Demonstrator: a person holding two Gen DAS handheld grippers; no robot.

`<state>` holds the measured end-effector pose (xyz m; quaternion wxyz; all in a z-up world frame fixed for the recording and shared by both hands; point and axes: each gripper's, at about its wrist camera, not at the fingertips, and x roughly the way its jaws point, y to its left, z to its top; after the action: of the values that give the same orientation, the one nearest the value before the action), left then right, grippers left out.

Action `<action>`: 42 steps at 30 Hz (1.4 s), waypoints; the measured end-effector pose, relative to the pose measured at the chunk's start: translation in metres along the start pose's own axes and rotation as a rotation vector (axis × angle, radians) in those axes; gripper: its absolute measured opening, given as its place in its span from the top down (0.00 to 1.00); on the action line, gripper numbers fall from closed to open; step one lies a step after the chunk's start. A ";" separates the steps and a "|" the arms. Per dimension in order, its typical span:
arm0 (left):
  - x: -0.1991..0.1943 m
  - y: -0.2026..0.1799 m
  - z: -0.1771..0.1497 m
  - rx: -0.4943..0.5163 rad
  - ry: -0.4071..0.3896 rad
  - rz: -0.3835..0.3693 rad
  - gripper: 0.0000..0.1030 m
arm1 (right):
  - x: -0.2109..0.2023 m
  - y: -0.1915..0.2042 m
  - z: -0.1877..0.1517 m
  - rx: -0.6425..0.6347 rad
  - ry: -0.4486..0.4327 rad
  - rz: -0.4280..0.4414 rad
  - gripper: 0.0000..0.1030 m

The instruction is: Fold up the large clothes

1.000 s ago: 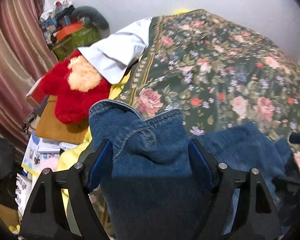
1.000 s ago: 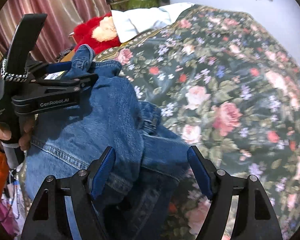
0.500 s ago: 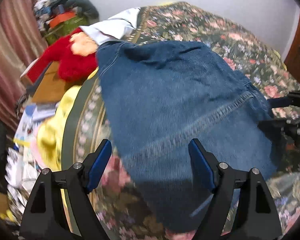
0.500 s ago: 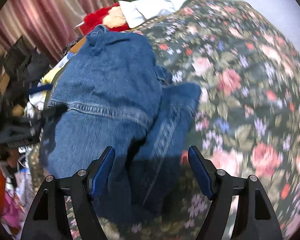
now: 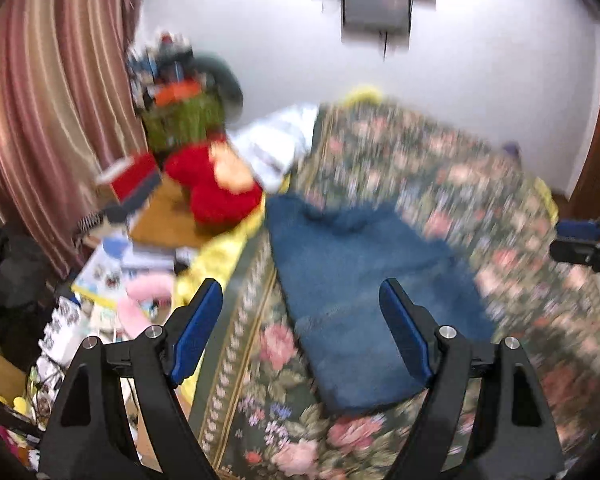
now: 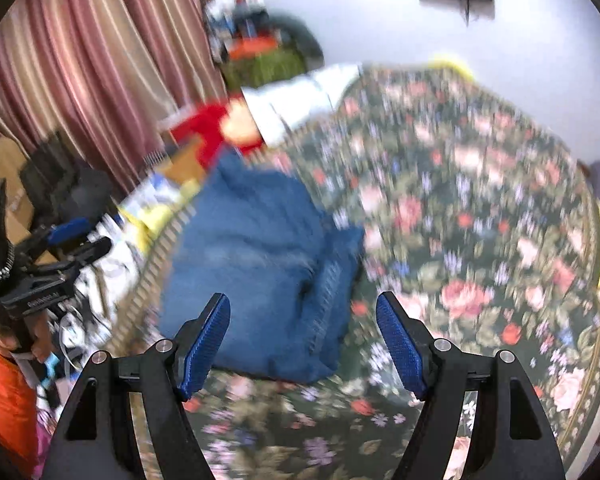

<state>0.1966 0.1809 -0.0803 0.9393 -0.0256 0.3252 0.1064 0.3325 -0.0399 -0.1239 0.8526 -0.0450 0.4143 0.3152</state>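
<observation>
Folded blue denim garment: lies flat on the floral green bedspread, at the bed's 9 o'clock edge in the left wrist view; frames blurred.
Left gripper: jaws wide, empty, above the garment's near end.
Right gripper: jaws wide, empty, near its lower corner.
Red plush toy: 11 o'clock of the garment, off the bedspread.
Step, judged: fold laid and released. Next calls for smoothing or another fold.

Legible text: none; the only lettering, a pale printed line on the side of the left gripper seen left of the folded jeans in the right wrist view, is too blurred to read.
</observation>
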 end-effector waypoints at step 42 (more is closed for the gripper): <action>-0.192 -0.052 -0.016 -0.036 -0.475 -0.037 0.01 | -0.202 0.126 -0.062 -0.060 -0.592 -0.069 0.00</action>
<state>0.0515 0.0932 0.0241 0.9906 -0.0224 0.0927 0.0981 0.1256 -0.0612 0.0075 0.9449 0.0095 0.1363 0.2975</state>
